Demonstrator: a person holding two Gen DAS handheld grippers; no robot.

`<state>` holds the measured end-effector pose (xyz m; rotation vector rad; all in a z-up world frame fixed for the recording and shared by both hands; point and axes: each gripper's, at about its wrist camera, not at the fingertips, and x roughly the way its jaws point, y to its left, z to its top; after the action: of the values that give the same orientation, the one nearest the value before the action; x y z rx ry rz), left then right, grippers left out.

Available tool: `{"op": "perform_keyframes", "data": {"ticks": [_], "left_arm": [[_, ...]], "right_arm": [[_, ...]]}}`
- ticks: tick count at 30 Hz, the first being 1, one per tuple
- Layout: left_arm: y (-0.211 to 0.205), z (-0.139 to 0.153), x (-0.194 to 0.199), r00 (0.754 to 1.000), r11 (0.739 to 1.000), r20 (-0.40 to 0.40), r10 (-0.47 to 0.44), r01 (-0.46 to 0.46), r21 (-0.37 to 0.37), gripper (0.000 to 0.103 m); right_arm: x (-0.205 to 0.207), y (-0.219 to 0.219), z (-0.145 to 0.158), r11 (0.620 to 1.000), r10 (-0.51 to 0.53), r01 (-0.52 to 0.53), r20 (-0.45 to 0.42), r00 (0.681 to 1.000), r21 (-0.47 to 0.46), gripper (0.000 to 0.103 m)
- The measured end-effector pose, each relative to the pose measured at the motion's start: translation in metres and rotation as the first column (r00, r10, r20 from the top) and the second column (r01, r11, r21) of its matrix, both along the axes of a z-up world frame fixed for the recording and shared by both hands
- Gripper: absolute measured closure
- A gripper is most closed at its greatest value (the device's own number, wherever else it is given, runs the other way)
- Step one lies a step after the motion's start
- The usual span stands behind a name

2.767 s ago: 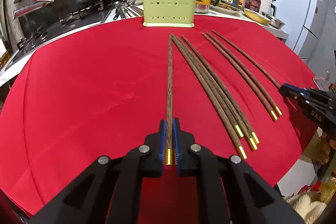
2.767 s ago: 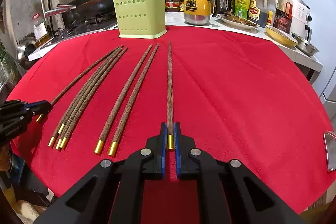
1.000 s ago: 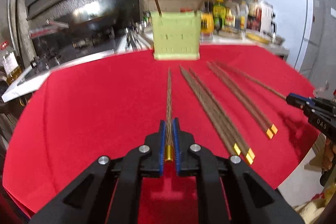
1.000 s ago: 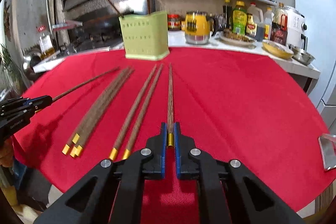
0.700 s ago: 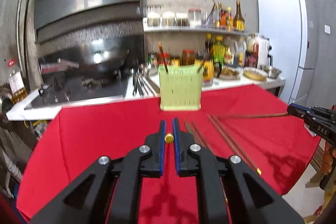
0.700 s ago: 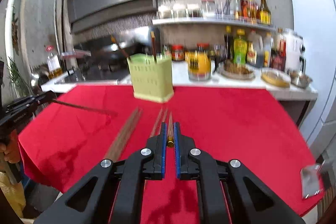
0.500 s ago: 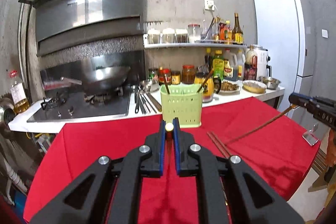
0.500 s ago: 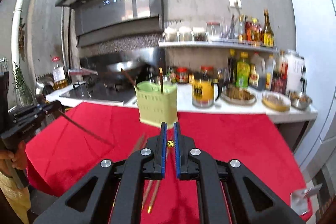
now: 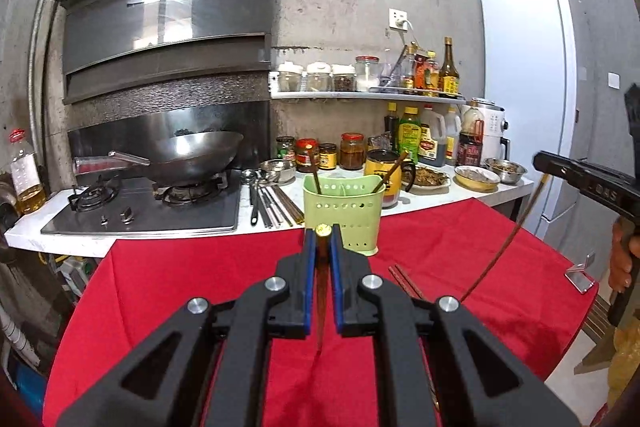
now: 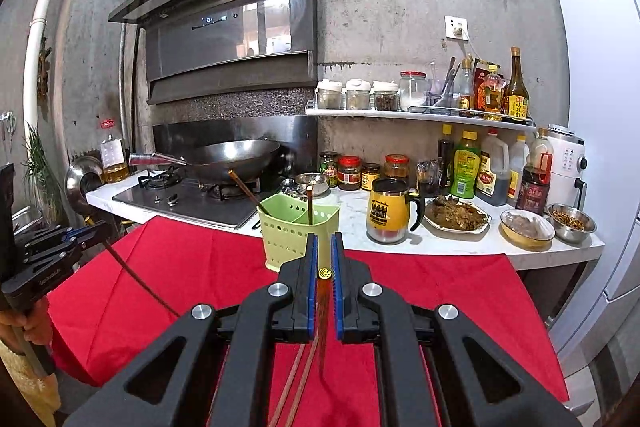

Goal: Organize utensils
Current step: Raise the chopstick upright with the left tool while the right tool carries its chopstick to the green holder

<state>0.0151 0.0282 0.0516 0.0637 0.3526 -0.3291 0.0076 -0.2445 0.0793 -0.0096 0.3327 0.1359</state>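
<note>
Red tablecloth [image 9: 180, 287]: green holder [image 9: 344, 215] beyond both gripped chopsticks, apparently unobstructed.

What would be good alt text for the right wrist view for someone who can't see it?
The right claw, shut on a gold-capped wooden chopstick hanging point-down, is raised above a red tablecloth facing a green utensil holder with two chopsticks inside. At left, the left claw holds another chopstick; a wok sits behind.

You can make out little lettering. The right tongs [image 9: 592, 179], seen from the left wrist camera, carry pale letters, roughly "DAS". The bottle and jar labels on the shelf [image 10: 420, 115] and the table [image 10: 400, 247] are too small to read.
</note>
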Motion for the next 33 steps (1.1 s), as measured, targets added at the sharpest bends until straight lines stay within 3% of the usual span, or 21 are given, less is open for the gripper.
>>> {"op": "perform_keyframes", "data": {"ticks": [3,7,14,20,27,33], "left_arm": [[-0.002,-0.003,0.004,1.0,1.0,-0.004,0.001,-0.001,0.006,0.096],[-0.002,-0.02,0.018,0.997,1.0,-0.081,0.003,-0.002,0.006,0.096],[-0.004,-0.049,0.028,0.988,1.0,-0.156,0.006,-0.002,0.027,0.096],[-0.008,-0.06,0.029,0.985,0.999,-0.174,0.014,-0.006,0.047,0.096],[-0.011,-0.051,0.038,0.985,0.999,-0.172,0.008,-0.002,0.035,0.097],[-0.032,-0.013,0.068,0.995,0.999,-0.098,-0.02,0.024,0.039,0.097]], "right_arm": [[0.007,0.002,-0.003,1.0,-0.01,0.01,-0.001,1.0,-0.013,0.095],[0.015,0.003,-0.018,1.0,-0.012,0.012,-0.031,0.999,-0.019,0.095],[0.036,0.002,-0.064,1.0,-0.018,0.019,-0.165,0.986,0.005,0.095],[0.035,0.003,-0.071,1.0,-0.019,0.021,-0.172,0.985,0.011,0.096],[0.04,0.0,-0.062,1.0,-0.026,0.025,-0.162,0.986,-0.006,0.096],[0.073,0.0,-0.036,0.998,-0.043,0.037,-0.127,0.991,-0.047,0.096]]}}
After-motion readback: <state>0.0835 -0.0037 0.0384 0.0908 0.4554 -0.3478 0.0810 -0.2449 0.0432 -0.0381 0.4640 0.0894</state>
